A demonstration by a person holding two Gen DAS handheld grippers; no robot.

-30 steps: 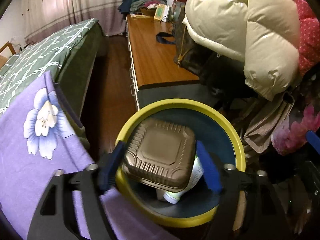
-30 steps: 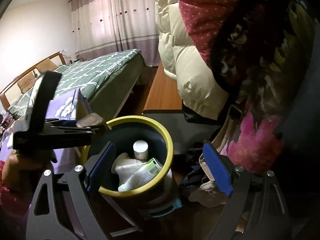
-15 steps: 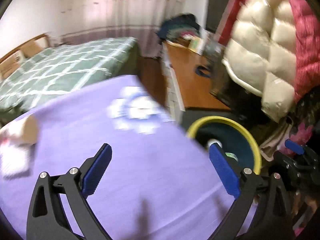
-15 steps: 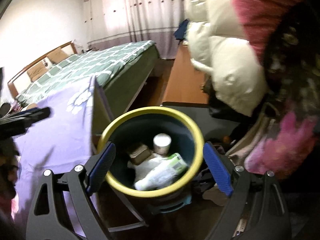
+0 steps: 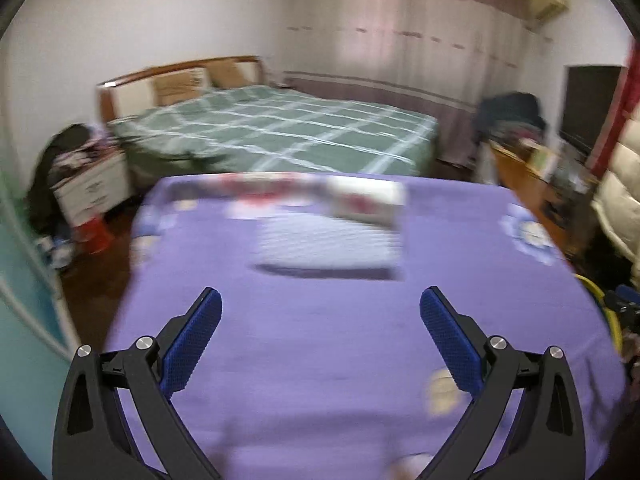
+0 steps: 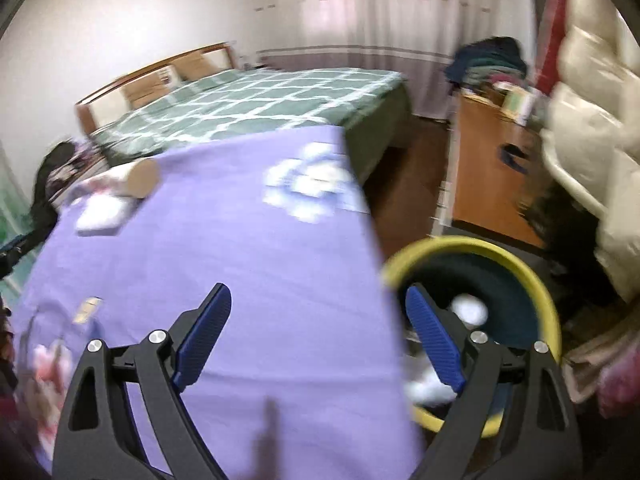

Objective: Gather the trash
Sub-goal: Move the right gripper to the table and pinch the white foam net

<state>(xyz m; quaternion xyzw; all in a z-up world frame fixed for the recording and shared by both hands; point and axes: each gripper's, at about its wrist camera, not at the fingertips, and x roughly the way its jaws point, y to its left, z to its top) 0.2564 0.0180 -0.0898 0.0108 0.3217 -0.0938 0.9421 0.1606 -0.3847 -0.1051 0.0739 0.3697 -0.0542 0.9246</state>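
My left gripper (image 5: 320,292) is open and empty over a purple flowered tablecloth (image 5: 320,360). Ahead of it lie a blurred flat white pack (image 5: 328,244) and a white and red box (image 5: 366,200). A small pale scrap (image 5: 440,396) lies by its right finger. My right gripper (image 6: 318,290) is open and empty, straddling the table's edge and the yellow-rimmed bin (image 6: 520,256). White trash (image 6: 472,310) lies in the bin. In the right wrist view a paper cup (image 6: 136,178) lies on its side beside a white pack (image 6: 102,216). A small wrapper (image 6: 88,308) lies nearer.
A bed with a green checked cover (image 5: 280,132) stands beyond the table. A wooden desk (image 6: 492,168) with clothes piled on it runs along the right. Puffy coats (image 6: 580,128) hang over the bin. Wooden floor (image 6: 412,184) lies between the bed and the desk.
The left gripper let go of the brown clamshell box over the bin, opened wide and swung left over the purple table. The right gripper also swung left from the bin, staying open.
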